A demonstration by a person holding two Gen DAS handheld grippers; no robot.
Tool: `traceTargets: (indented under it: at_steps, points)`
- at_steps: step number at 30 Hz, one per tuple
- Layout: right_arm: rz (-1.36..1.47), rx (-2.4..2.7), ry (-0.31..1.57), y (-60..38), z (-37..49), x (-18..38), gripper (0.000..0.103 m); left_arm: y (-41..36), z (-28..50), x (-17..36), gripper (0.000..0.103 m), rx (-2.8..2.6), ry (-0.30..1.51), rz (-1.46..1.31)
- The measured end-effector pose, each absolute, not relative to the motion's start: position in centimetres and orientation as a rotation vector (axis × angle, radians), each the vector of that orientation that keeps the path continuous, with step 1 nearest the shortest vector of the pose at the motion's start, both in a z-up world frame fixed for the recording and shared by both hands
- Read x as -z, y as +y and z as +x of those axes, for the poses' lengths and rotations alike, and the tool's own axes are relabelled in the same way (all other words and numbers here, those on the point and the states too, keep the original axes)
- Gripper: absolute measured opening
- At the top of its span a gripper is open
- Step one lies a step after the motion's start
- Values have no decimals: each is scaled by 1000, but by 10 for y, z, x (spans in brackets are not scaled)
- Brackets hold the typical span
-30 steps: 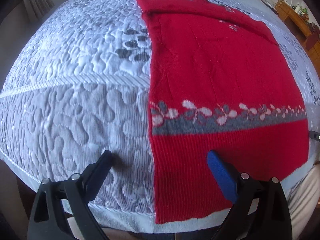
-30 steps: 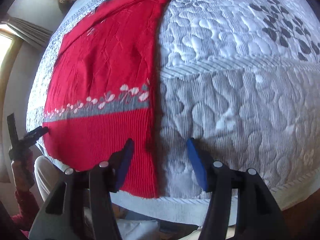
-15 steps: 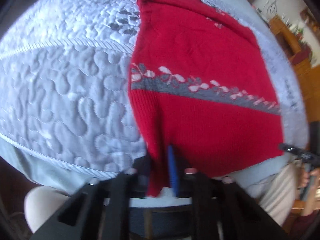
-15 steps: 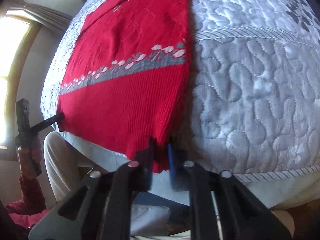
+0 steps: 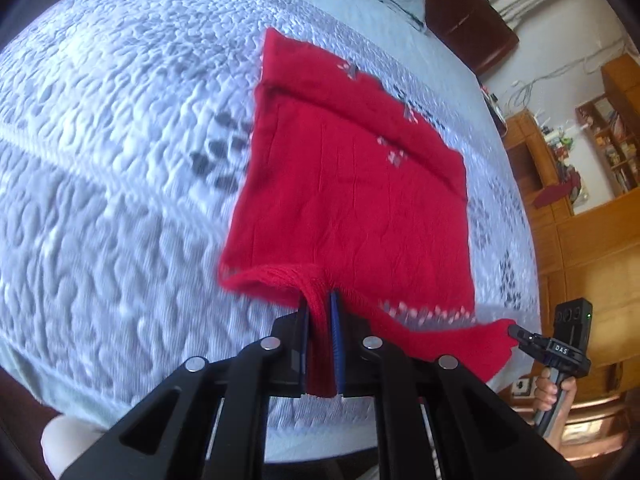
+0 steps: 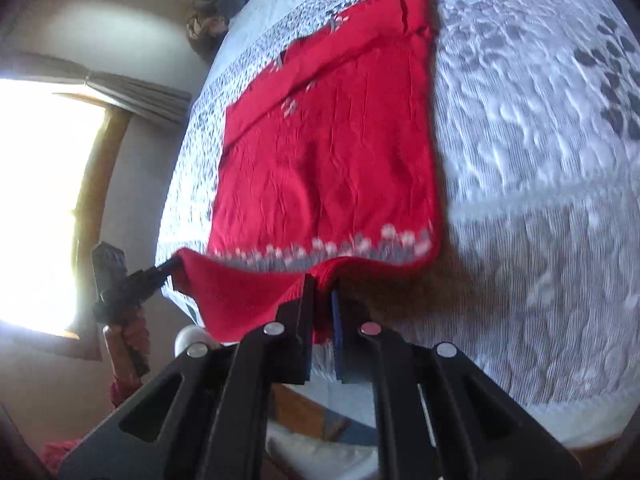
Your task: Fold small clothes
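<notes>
The red sweater (image 5: 352, 200) lies flat on the quilted bed (image 5: 120, 160), its near hem lifted. The left gripper (image 5: 319, 344) and right gripper (image 6: 322, 320) each pinch a hem corner, jaws nearly closed on the knit. It looks soft, light and stretchy, so gripping the thicker ribbed hem should hold best.
</notes>
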State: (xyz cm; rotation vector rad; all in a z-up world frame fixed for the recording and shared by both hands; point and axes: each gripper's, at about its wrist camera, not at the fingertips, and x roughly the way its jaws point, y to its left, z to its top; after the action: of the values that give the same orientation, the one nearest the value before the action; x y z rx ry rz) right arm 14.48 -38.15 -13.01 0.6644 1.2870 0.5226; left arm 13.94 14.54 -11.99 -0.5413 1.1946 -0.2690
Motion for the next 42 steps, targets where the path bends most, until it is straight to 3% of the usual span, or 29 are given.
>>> traceTargets:
  at_steps: [9, 13, 14, 16, 18, 19, 25, 39, 40, 41, 42]
  points:
    - [719, -405, 1341, -388, 251, 148, 7, 127, 238, 168, 10, 135, 1244, -550]
    - [679, -337, 1395, -385, 278, 169, 15, 129, 256, 187, 15, 129, 1297, -558]
    - [657, -321, 1403, -386, 281, 171, 24, 132, 258, 186, 18, 153, 1304, -583]
    - [632, -303, 1394, -392, 283, 172, 44, 140, 256, 175, 48, 194, 1287, -593]
    - [603, -300, 1350, -401, 282, 166, 44, 149, 252, 156, 64, 179, 1235, -525]
    - [601, -303, 1335, -406, 281, 163, 44, 154, 250, 146, 66, 171, 1205, -484]
    - [530, -402, 1270, -413, 277, 144, 43, 153, 256, 112, 66, 233, 1095, -272]
    - [371, -457, 1365, -364, 322, 197, 48, 90, 292, 170, 66, 370, 1138, 16]
    - [361, -467, 1363, -362, 323, 198, 45, 88, 292, 172, 64, 378, 1141, 21]
    - [347, -472, 1359, -360, 324, 198, 34, 86, 293, 174, 63, 384, 1147, 30]
    - [318, -477, 1354, -356, 324, 197, 26, 83, 294, 177, 52, 389, 1148, 46]
